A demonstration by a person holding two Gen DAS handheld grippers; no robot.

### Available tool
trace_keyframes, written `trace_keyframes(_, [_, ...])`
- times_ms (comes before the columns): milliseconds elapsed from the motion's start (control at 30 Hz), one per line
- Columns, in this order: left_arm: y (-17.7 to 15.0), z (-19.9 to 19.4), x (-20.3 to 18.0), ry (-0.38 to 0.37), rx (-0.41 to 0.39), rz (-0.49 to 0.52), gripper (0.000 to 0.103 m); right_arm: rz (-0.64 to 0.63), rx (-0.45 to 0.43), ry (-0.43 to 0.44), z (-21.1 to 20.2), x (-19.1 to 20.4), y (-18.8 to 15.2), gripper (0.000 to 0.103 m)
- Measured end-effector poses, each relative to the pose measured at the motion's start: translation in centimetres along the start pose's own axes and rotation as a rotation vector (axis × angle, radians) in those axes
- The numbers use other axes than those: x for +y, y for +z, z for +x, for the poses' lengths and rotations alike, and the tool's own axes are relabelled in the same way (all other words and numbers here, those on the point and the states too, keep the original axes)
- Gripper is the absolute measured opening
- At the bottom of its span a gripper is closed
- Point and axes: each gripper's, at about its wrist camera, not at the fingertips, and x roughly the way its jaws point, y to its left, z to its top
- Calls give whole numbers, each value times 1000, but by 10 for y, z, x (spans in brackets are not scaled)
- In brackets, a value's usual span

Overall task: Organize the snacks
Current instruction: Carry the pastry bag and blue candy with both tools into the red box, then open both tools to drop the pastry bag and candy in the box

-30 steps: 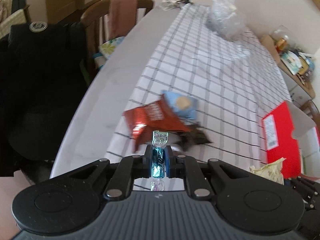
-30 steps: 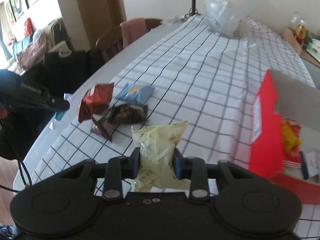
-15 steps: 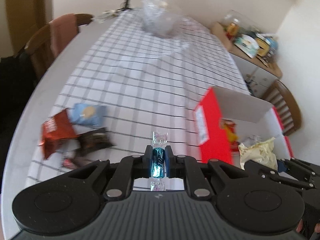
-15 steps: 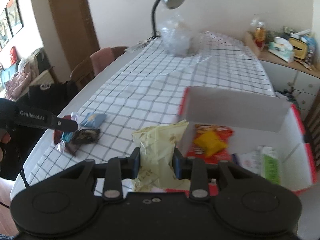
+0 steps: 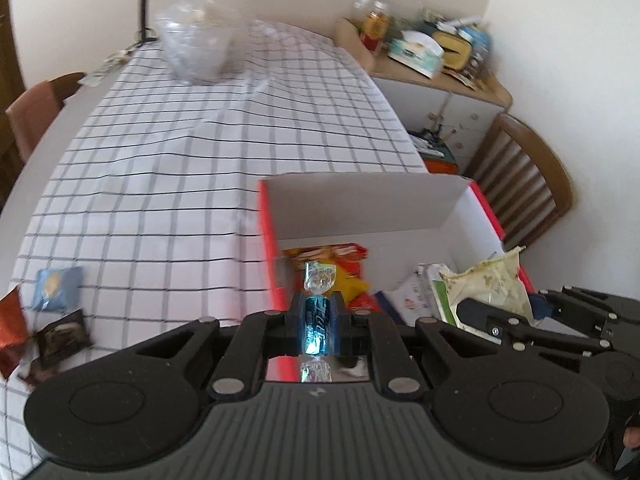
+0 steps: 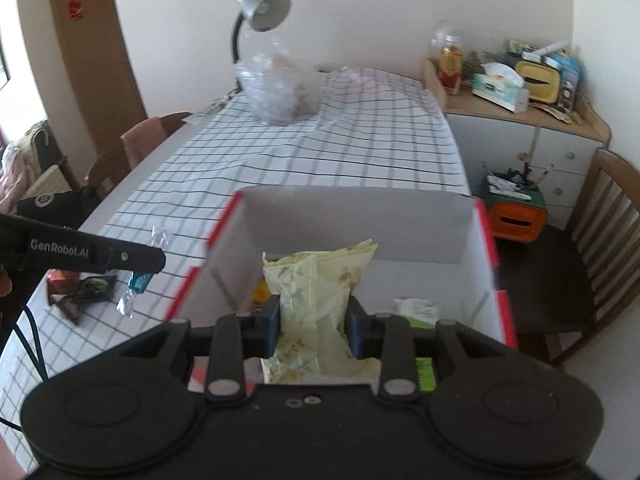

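— Behind our own black tool bodies, how much do we lose?

— Plenty. Both housings fill the lower part of each view, and the near wall of the red cardboard box with the white inside [image 5: 404, 208] is cut off by them. In the right wrist view the pale yellow crinkled snack bag [image 6: 316, 300] blocks most of the box floor; we glimpse only a yellow scrap and a green-and-white packet [image 6: 416, 308] past it.

— And the tools themselves?

— Our left tool [image 5: 318, 322] is clamped on a blue foil-wrapped candy with twisted silver ends [image 5: 317, 320], held just over the box's left wall. Our right tool [image 6: 314, 318] is clamped on the yellow bag, which hangs above the open box.

— What lies around?

— On the worktop, covered by a white cloth with a black grid [image 5: 192, 152], three packets remain at the left edge: a light blue square pouch [image 5: 56, 288], a dark brown glossy wrapper [image 5: 64, 338] and a red foil bag [image 5: 9, 332] cut by the frame. Inside the box we see a red and yellow chip bag [image 5: 340, 260], partly hidden by the candy.

— Farther off?

— A crumpled clear plastic bag [image 6: 280, 84] sits blurred beside a grey gooseneck lamp [image 6: 260, 4]; we cannot make out its contents. A wooden slatted chair [image 6: 600, 240] stands right of the box.
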Motion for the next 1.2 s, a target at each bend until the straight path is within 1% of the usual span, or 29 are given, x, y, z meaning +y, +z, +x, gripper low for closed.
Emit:
trace_keyframes(200, [15,44,-29,13,75,34,12,41,53,-36,22,-39,-2,32])
trace_keyframes(400, [19,83,-45,38,138,39,12,69,107,-55,47,-62,-7,32])
trace_keyframes(500, [19,99,-49,50,166,39,12,71,130,-57,60,-68,-6,32])
trace_keyframes(600, [17,112,-53,62,189,46,12,44,149,-52,71,-66,-6,32])
trace_keyframes(833, [3,137,-59,89,260,83,12,20,184,-23,81,-66,-14,32])
trace_keyframes(933, [1,139,-59,94,265,82,12,18,184,-18,81,-68,-15,32])
trace_keyframes(1067, [3,137,-58,91,249,72,12,21,176,-11,79,-70,-14,32])
trace_keyframes(1200, [3,126,-59,90,218,70,13,22,148,0,70,-70,-11,32])
